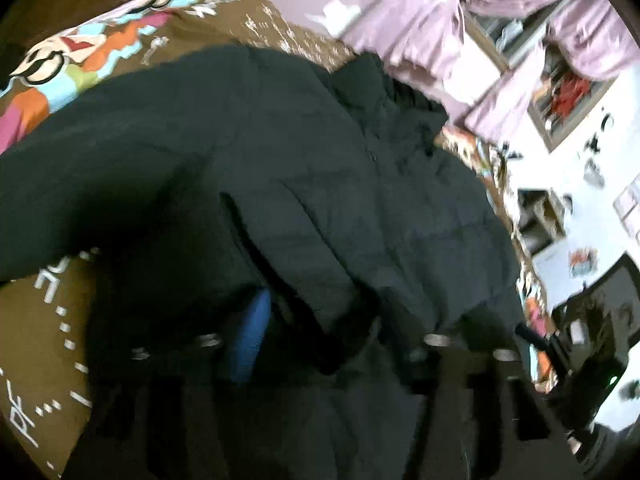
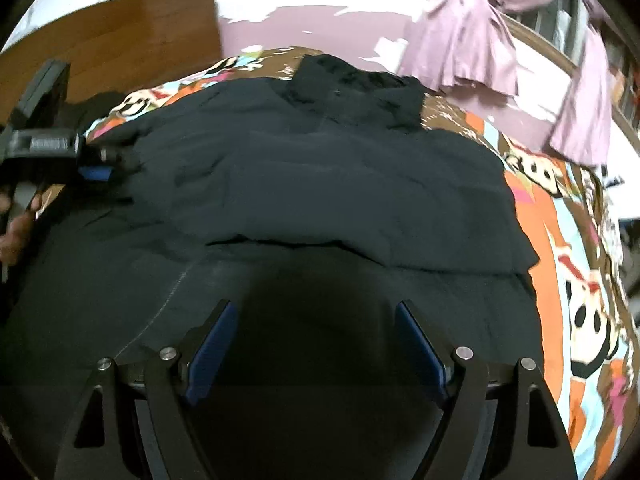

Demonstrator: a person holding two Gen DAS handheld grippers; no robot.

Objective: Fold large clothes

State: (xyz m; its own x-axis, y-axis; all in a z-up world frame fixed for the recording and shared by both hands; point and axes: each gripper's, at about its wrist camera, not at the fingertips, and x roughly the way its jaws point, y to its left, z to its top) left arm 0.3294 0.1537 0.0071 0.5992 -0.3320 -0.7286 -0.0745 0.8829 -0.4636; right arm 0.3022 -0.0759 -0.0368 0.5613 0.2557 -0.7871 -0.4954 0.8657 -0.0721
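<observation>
Patterned bedspread [image 2: 560, 240] (script unreadable) beneath black jacket [image 2: 320, 184], left tongs [image 2: 108, 164] clamped.

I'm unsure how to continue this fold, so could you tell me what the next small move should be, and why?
Probably carry the left gripper across, laying its pinched edge of the black jacket over the middle. It appears shut on fabric at the jacket's left side, while the right gripper hovers open above the near hem, free to smooth afterwards.

I see a cartoon-print bedspread [image 2: 560, 248] at right, lilac curtains [image 2: 460, 40] upper right, wooden headboard [image 2: 120, 36] upper left.
</observation>
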